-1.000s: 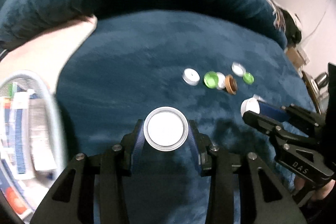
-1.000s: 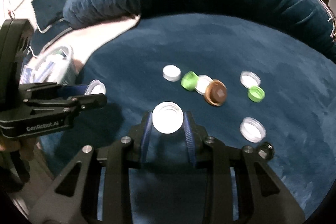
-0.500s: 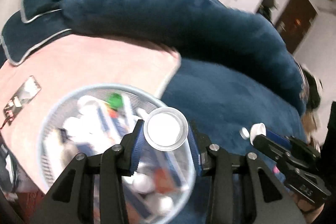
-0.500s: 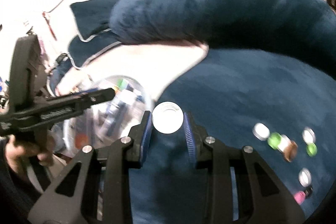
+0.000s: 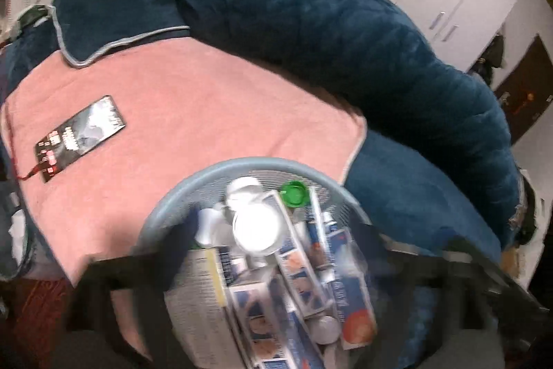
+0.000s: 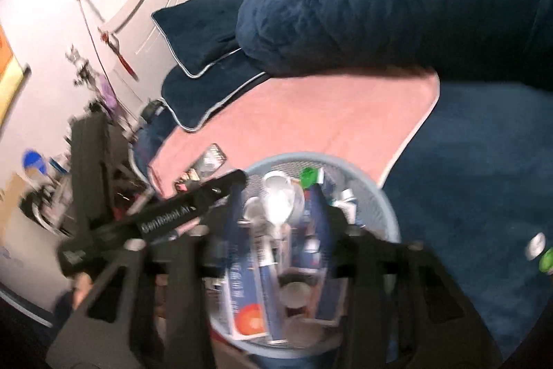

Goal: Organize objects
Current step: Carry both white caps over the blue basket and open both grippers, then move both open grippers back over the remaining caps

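Observation:
A light blue mesh basket (image 5: 193,185) stands on a pink towel and holds toothpaste boxes, tubes, white lids and a green cap (image 5: 293,194). My left gripper (image 5: 257,232) hangs over the basket, blurred, with its fingers spread wide; a white round lid (image 5: 255,229) lies between them, seemingly loose. My right gripper (image 6: 280,206) is also over the basket (image 6: 387,206), blurred, with a white lid (image 6: 281,201) between its blue-padded fingers. The left gripper's body (image 6: 166,217) shows at the left of the right wrist view.
A pink towel (image 5: 193,106) lies over the dark blue bedding (image 5: 397,192). A big blue bolster (image 5: 345,23) runs behind. A dark foil packet (image 5: 79,137) lies on the towel. Loose caps (image 6: 542,251) lie on the bedding at the far right.
Both grippers have swung from the blue bedding with the loose caps to above the basket. The left gripper's fingers have spread apart from the white lid.

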Demonstrator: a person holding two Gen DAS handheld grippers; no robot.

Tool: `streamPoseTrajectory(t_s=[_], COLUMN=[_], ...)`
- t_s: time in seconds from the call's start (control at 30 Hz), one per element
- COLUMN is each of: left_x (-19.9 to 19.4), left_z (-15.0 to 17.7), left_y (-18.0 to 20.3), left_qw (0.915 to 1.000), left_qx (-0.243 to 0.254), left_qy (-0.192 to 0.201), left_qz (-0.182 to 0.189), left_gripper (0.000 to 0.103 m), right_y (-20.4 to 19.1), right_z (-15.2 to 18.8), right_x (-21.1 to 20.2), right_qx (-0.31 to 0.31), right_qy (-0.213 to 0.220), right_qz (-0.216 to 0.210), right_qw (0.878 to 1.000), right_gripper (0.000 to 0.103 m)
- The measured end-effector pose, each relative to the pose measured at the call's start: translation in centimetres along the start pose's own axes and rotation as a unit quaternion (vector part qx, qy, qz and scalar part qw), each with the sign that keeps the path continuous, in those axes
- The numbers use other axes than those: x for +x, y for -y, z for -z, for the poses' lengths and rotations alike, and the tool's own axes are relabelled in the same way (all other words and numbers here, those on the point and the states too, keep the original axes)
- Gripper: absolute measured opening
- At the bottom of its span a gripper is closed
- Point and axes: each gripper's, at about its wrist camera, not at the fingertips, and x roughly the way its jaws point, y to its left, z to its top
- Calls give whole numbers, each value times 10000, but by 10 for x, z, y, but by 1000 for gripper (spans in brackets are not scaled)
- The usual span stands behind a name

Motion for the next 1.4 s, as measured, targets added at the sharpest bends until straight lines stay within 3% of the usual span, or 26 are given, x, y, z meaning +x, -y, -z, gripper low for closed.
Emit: streamPoseTrajectory(t_s=[0.07, 0.2, 0.27, 0.37, 0.83, 1.1, 1.4], left_x=[-3, 1, 0, -3, -2, 9, 36], left_z=[3, 6, 8, 12, 26, 49, 91], left_y=[-3, 0, 7, 19, 95, 163, 243], left_qw=[9998, 9987, 9984, 9981, 9934, 9836, 9706], left_qx=[-20, 90, 203, 333, 1075, 1776, 2291], left_qy=[46, -13, -19, 4, -48, -210, -685], left_qz=[-181, -505, -533, -515, -386, -230, 271], left_gripper=[102, 102, 102, 102, 102, 102, 102], right_y=[4, 9, 12, 19, 67, 112, 182], right_z=[3, 4, 4, 5, 8, 25, 58], right_x=[-9, -23, -27, -38, -93, -136, -189], right_qx=[71, -70, -190, -346, -178, 154, 585], right_qy=[147, 237, 193, 256, 448, 556, 509], right_qz=[139, 545, 819, 1120, 1723, 2052, 2553], right_qw=[9998, 9982, 9963, 9928, 9839, 9770, 9638], right_gripper=[89, 95, 103, 103, 103, 103, 103])
